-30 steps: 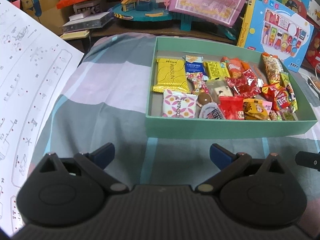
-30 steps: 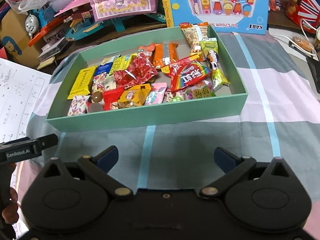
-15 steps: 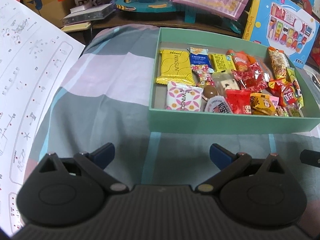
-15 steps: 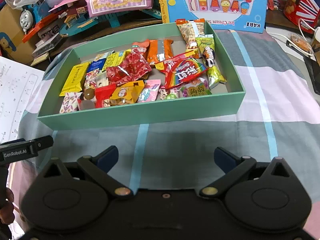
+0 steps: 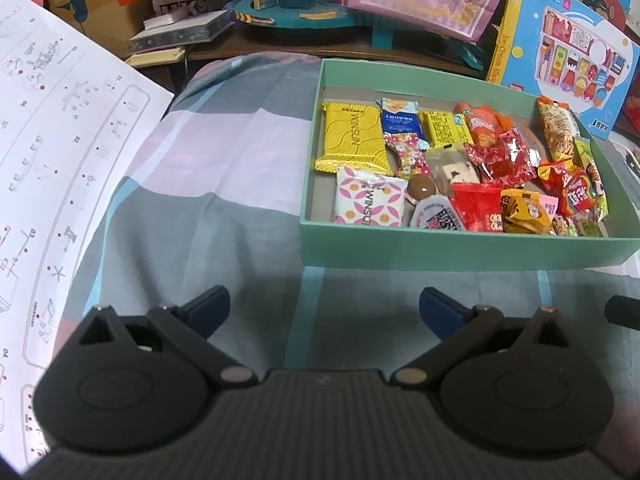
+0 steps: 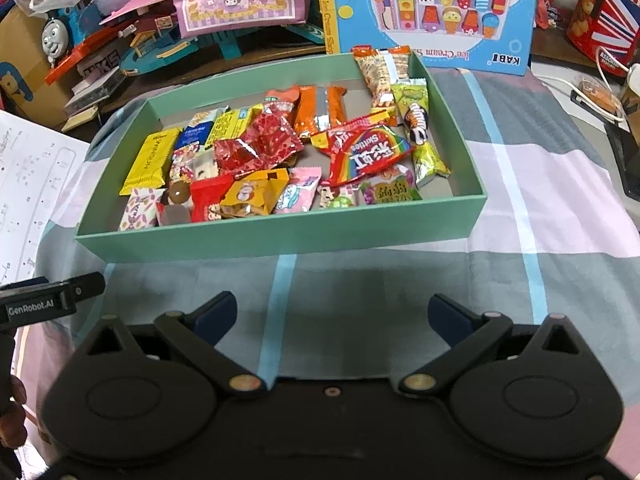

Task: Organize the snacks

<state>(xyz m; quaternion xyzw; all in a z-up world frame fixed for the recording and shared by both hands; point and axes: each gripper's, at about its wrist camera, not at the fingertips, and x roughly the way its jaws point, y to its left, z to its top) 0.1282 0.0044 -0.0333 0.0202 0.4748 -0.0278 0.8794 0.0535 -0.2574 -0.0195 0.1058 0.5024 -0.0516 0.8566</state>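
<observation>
A mint-green box (image 5: pixel 460 246) (image 6: pixel 280 232) sits on a checked cloth and holds several wrapped snacks. Among them are a yellow Winsun packet (image 5: pixel 352 140) (image 6: pixel 150 162), a pink patterned Winsun packet (image 5: pixel 368 204), a red Skittles bag (image 6: pixel 366 154) and a crinkled red wrapper (image 6: pixel 256 146). My left gripper (image 5: pixel 324 306) is open and empty over the cloth, in front of the box's left corner. My right gripper (image 6: pixel 332 312) is open and empty over the cloth, in front of the box's near wall.
A white instruction sheet (image 5: pixel 52 152) lies at the left. Toy boxes and a train set (image 6: pixel 64 36) crowd the far side behind the box. A blue Ice Cream toy box (image 6: pixel 436 12) stands at the back. Cables (image 6: pixel 600 76) lie at the far right.
Both views have shifted slightly: the box sits a little further right in the left wrist view and a little lower in the right wrist view. Both grippers stay open and empty.
</observation>
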